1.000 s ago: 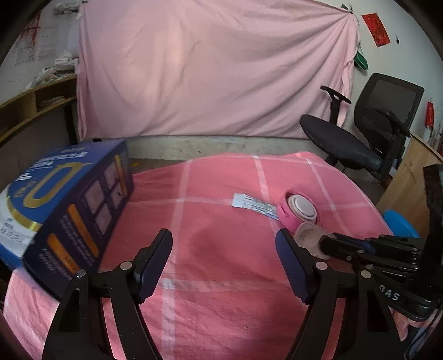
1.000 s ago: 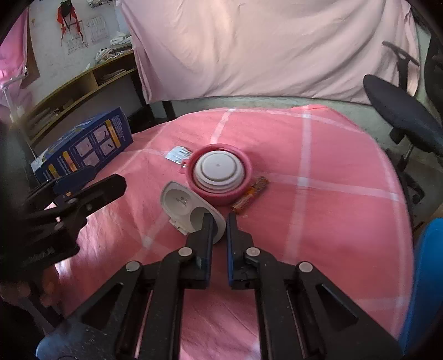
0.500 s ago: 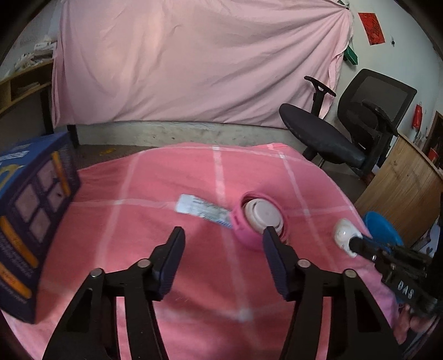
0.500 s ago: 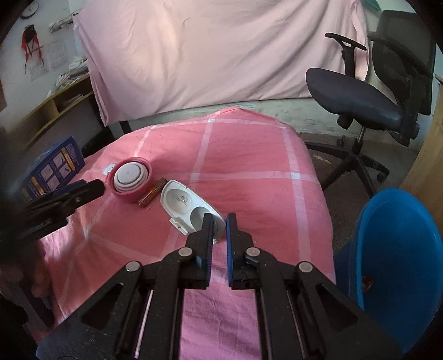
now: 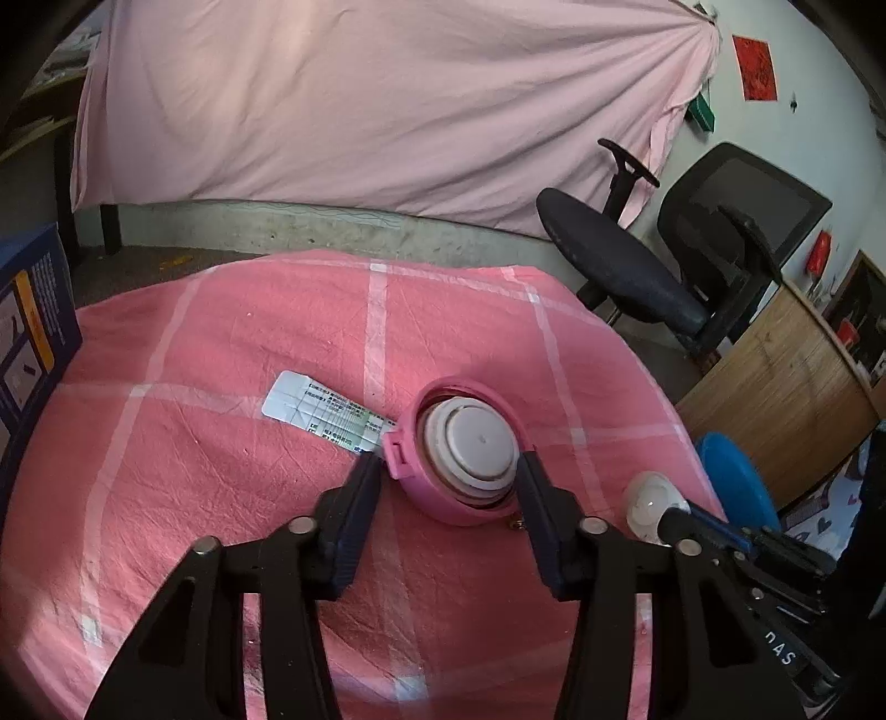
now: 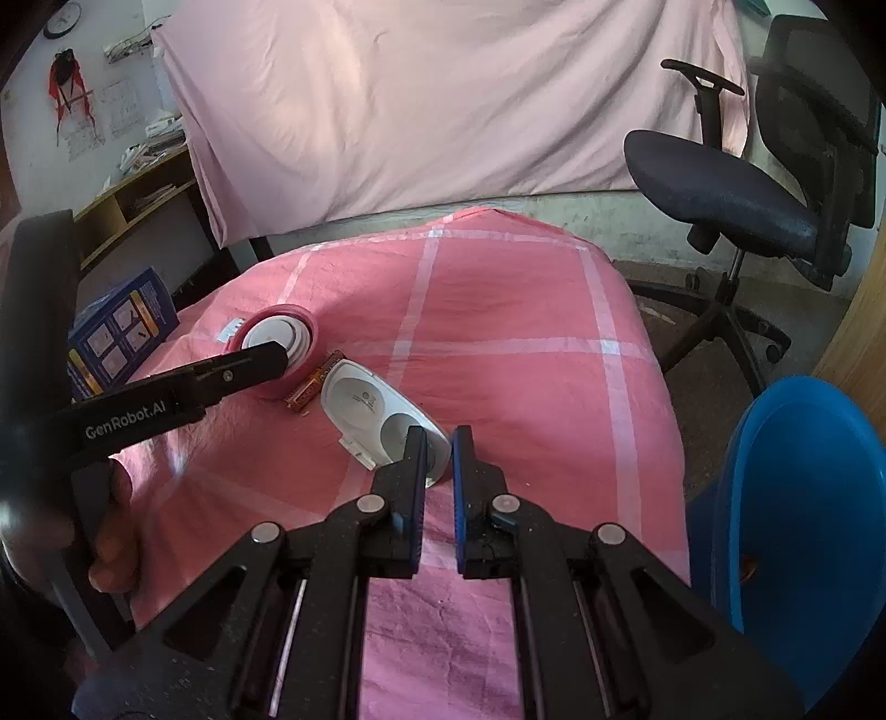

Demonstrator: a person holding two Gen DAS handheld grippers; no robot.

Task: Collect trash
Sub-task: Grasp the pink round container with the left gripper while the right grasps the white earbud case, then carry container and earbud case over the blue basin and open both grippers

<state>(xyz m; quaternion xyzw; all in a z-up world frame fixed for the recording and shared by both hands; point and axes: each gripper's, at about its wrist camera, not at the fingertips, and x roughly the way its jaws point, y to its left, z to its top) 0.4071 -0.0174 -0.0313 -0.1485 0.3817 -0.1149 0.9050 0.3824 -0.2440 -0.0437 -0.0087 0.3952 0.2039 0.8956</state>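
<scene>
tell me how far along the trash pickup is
Little looks binned yet. In hand: the right gripper is shut on the white plastic case, near the blue bin; the left gripper is open around the pink round container. Left: paper slip and brown wrapper.

I'm looking into a makeshift office-like room: a black swivel chair (image 6: 769, 183), a wooden shelf (image 6: 138, 194) stacked with papers, a wall clock (image 6: 62, 12), a pink sheet (image 5: 387, 105) hung as backdrop, and a cloth-draped surface (image 5: 277, 332).

Soft dim daylight, faint shadows, sharp centres, strong fisheye bending and dark vignetted corners.
</scene>
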